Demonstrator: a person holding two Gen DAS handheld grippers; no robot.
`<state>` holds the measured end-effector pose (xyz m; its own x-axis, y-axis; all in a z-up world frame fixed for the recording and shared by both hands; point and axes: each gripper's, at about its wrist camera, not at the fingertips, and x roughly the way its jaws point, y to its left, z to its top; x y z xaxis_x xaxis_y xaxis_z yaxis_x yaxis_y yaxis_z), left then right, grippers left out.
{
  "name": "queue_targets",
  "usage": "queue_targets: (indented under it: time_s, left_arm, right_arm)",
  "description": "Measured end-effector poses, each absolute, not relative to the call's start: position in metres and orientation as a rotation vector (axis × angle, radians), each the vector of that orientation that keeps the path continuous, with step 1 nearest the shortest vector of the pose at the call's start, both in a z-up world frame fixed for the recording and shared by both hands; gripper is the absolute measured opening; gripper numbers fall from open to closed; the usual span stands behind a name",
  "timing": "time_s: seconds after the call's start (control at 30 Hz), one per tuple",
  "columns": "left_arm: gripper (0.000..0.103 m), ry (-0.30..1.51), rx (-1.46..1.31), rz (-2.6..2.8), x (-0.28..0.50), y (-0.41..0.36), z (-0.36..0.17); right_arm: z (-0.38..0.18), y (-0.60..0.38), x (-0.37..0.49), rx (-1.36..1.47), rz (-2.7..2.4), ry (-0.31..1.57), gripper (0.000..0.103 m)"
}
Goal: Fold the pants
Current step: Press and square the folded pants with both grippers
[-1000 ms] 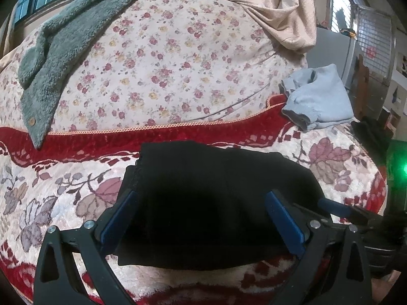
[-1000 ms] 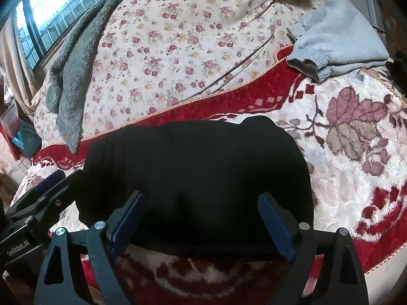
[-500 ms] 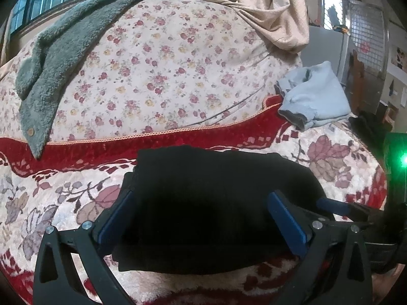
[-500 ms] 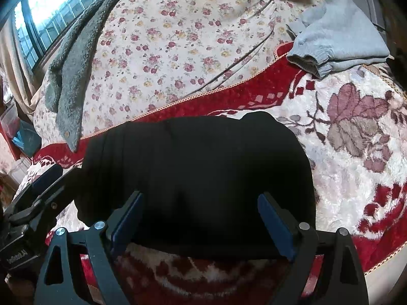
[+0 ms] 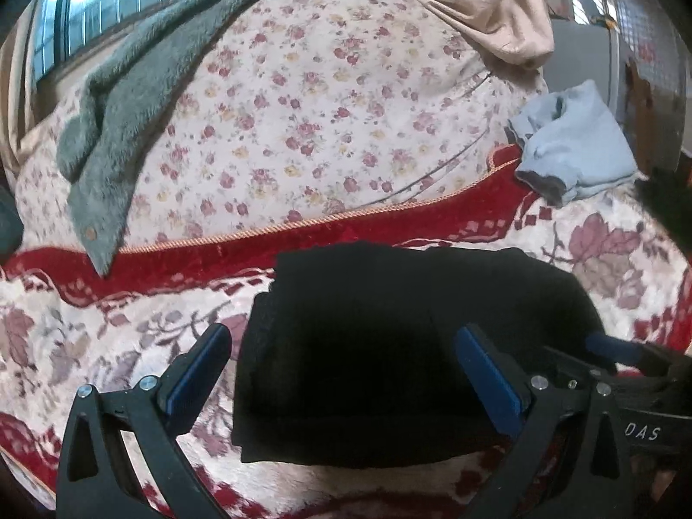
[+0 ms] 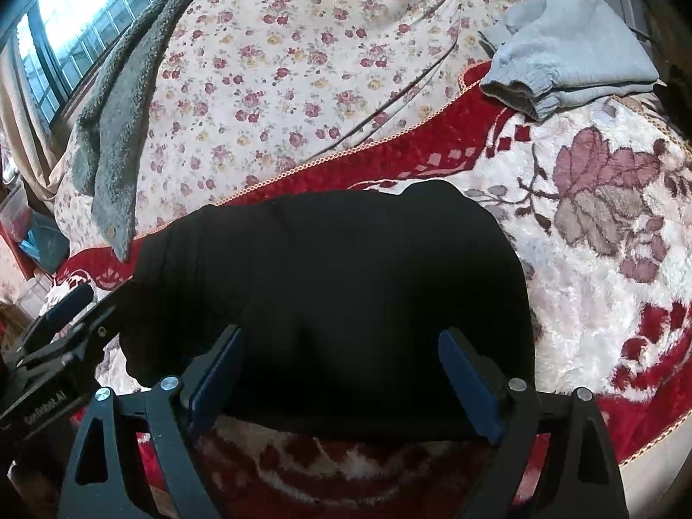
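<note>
A red and cream flowered blanket point(image 5: 627, 285) covers the bed, with a rose-print quilt point(image 5: 302, 121) behind it. A grey fleece point(image 5: 129, 121) lies over the quilt's left side, and a pale blue garment point(image 6: 575, 52) sits at the far right. The black pants point(image 6: 346, 285), folded into a compact bundle, lie on the blanket. The left gripper point(image 5: 346, 372) and right gripper point(image 6: 341, 363) both stand spread wide at the bundle's near edge, pinching nothing, the fingers framing the dark cloth.
</note>
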<state>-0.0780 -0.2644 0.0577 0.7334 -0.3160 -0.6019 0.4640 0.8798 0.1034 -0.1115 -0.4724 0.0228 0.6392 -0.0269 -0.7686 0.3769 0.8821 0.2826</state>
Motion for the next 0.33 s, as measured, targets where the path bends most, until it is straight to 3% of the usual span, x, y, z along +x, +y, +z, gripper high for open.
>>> queue_targets:
  time_s: [0.33]
  left_arm:
    - [0.103, 0.598, 0.268, -0.464, -0.0801, -0.2650, 0.0543]
  right_arm:
    - [0.0229, -0.4765, -0.1111, 0.448, -0.255, 0.850, 0.093]
